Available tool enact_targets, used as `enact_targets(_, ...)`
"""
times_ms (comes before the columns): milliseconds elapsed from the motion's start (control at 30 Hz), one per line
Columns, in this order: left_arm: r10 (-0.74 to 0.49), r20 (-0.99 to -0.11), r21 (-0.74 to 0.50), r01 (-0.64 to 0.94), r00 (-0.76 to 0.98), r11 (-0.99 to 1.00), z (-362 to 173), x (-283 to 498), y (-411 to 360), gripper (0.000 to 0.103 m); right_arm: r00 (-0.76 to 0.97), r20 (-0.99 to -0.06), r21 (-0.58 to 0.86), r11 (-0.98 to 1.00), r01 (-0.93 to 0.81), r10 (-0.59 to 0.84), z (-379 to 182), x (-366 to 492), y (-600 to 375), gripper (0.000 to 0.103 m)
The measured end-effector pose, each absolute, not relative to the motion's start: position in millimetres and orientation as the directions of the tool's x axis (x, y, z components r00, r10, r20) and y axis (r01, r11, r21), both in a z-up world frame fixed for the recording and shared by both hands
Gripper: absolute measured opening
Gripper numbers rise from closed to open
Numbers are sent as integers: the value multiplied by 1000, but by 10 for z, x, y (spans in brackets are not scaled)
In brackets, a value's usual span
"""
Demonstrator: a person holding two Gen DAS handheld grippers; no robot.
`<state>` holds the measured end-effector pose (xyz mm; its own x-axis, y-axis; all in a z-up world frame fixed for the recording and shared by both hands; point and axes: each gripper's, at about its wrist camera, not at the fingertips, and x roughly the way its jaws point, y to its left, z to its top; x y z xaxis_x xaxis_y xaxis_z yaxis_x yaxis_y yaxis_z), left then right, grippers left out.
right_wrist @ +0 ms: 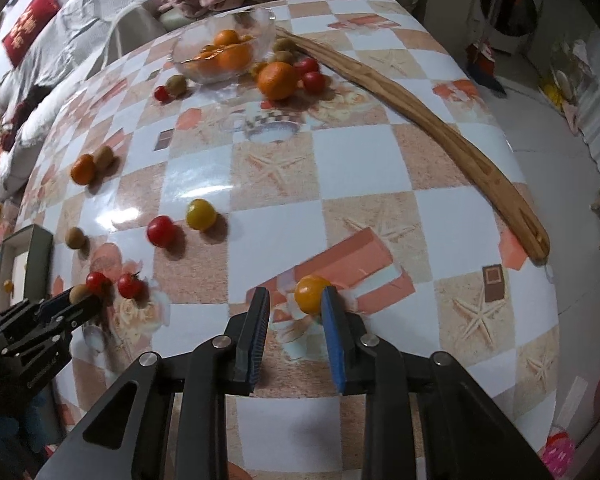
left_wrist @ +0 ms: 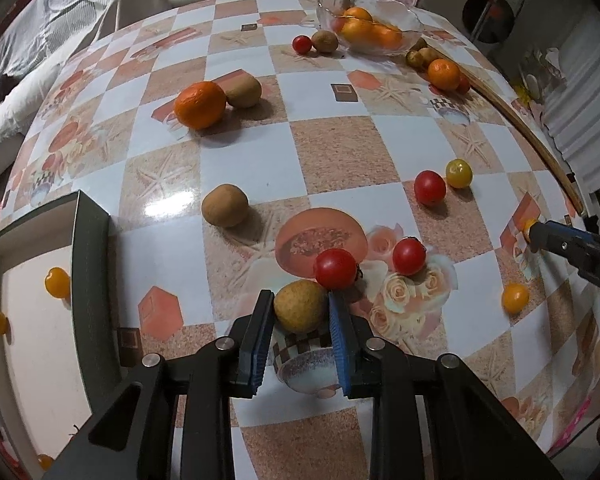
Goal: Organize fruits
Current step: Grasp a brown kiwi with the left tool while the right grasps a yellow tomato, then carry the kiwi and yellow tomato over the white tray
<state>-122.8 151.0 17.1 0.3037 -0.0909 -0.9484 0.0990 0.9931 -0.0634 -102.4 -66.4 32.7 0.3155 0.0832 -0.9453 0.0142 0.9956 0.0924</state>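
Both wrist cameras look low across the checkered table (left_wrist: 332, 152), close to the fruit, sharing the glass bowl (right_wrist: 220, 56) at top

White letters "DA" show on the side of my right gripper (left_wrist: 572, 246), cut off at the picture's edge. Faint print on my left gripper (right_wrist: 82, 300) is too blurred to read.

Left gripper (left_wrist: 300, 312) clamps a brown fruit (left_wrist: 300, 306) — red tomato (left_wrist: 335, 269) just beyond.
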Motion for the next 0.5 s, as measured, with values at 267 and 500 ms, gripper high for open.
enact_targets(267,-87,-948,-57,105,307,993,164,-1228,1490,28,290,-955,64,998,20,56,199,-940,-750,28)
enact_targets(500,-137,-942,-115,90,305,989,190,-1227,1581,28,284,-954,109,994,22,99,219,-1018,-697,22)
